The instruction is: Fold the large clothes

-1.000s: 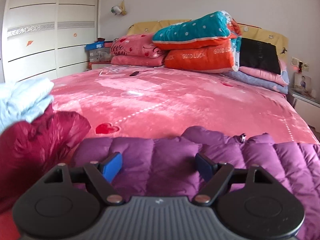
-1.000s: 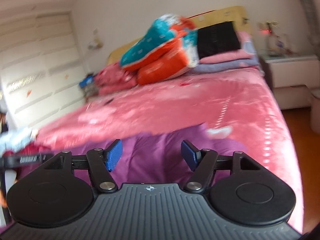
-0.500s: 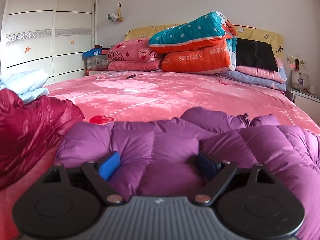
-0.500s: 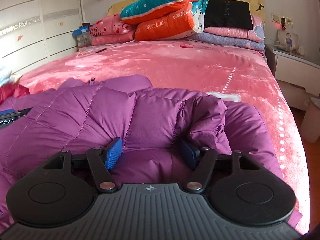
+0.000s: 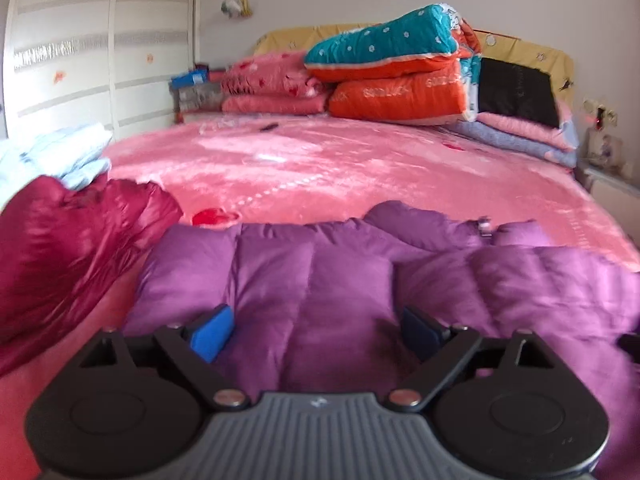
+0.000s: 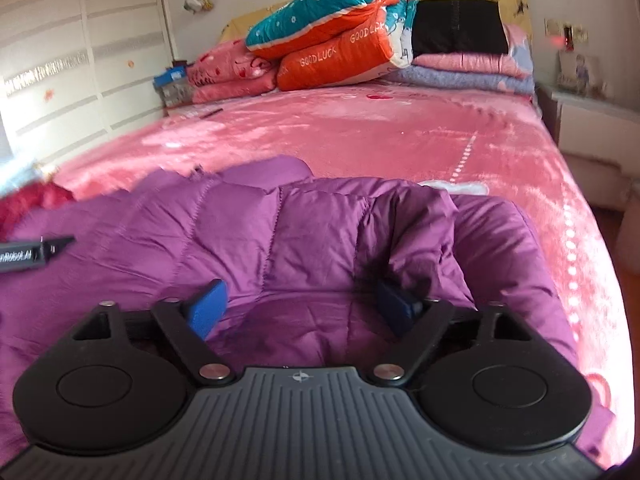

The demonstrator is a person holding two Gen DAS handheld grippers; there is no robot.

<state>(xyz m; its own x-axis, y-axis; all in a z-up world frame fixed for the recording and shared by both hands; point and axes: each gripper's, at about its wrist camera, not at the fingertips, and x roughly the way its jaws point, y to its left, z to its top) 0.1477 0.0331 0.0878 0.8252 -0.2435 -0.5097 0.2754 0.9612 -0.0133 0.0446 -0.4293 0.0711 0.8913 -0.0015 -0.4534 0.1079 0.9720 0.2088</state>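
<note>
At your far left lies a crumpled maroon jacket [image 5: 68,248] of glossy, slick fabric, with a folded pale blue garment [image 5: 60,156] behind it. Both sit at the left edge of the bed [image 5: 320,168], whose cover is a plush pink blanket with a soft sheen.

The purple down jacket [image 5: 312,280] (quilted in puffy, stitched panels) lies across the near end of the bed, directly under both tools. Your left tongs [image 5: 316,330] are opening; padded fabric bulges between the blue pads, which stand wide and do not pinch it. Your right tongs [image 6: 304,308] are likewise opening, with a rumpled fold of the jacket rising between the pads and against the right one.

Beyond the jacket, the middle of the bed is open and flat. At the headboard, note the stacked quilts [image 6: 340,36] in teal and orange, flanked by pink pillows [image 5: 272,80]. To your right, the bed edge drops to the floor near a white nightstand [image 6: 592,120].
</note>
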